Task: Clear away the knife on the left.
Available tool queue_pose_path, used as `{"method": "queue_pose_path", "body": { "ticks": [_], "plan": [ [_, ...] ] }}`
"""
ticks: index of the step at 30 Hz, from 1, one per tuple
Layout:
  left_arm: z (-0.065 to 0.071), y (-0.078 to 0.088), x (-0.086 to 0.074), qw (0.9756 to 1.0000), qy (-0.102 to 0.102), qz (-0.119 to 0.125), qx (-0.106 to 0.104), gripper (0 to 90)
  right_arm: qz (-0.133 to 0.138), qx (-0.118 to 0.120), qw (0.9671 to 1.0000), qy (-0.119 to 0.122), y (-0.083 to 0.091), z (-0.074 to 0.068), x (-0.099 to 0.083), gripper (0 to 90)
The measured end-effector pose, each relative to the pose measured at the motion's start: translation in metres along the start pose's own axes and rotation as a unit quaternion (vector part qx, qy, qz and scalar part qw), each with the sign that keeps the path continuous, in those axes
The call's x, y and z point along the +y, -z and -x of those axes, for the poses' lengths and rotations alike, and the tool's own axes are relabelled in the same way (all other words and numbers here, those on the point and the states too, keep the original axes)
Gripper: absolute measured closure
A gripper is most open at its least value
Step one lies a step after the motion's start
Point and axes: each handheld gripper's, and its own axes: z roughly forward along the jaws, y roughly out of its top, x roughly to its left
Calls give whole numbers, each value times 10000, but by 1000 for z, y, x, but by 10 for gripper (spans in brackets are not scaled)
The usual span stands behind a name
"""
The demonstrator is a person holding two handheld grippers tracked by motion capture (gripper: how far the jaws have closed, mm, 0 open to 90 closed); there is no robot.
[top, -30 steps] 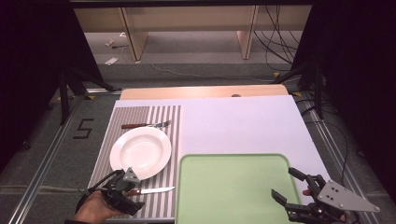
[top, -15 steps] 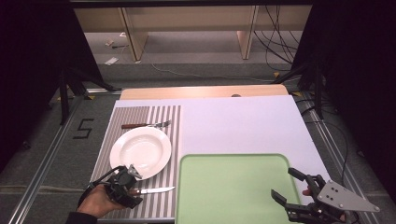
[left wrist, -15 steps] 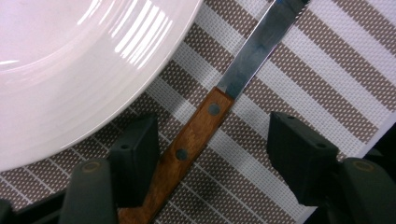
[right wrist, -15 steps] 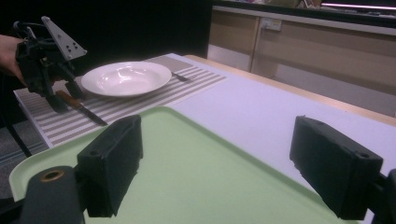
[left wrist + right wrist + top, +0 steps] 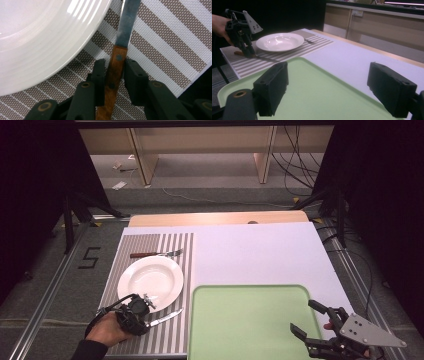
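A knife with a wooden handle (image 5: 115, 67) lies on the striped placemat (image 5: 185, 250), just in front of a white plate (image 5: 150, 279). Its blade (image 5: 166, 316) points right toward the tray. My left gripper (image 5: 132, 312) is down on the mat, jaws closed against both sides of the handle. From the right gripper view, that left gripper (image 5: 243, 30) stands over the knife (image 5: 265, 58) beside the plate (image 5: 279, 41). My right gripper (image 5: 301, 315) hangs open and holds nothing over the near right corner of the green tray (image 5: 250, 320).
A fork (image 5: 157, 253) with a wooden handle lies on the placemat beyond the plate. The white table surface (image 5: 260, 255) stretches behind the tray. The placemat's near edge sits close to the table's front edge.
The left hand has shifted a little to the right along the mat, and its gripper has settled onto the knife handle. The right gripper has stayed put.
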Motion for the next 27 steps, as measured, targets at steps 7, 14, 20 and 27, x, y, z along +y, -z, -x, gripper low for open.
{"method": "queue_pose_path", "body": {
  "ticks": [7,14,20,27],
  "plan": [
    [1,0,3,9998,-89,-151,-62,770,3,-3,10000,9,0,0,0,182],
    [-1,4,-4,9988,14,85,-476,772,18,-18,10000,3,0,1,1,182],
    [1,15,-2,9975,79,347,-611,771,3,-3,10000,10,0,1,0,182],
    [11,30,9,9903,172,1043,-897,771,4,2,10000,12,-1,0,0,182]
  ]
}}
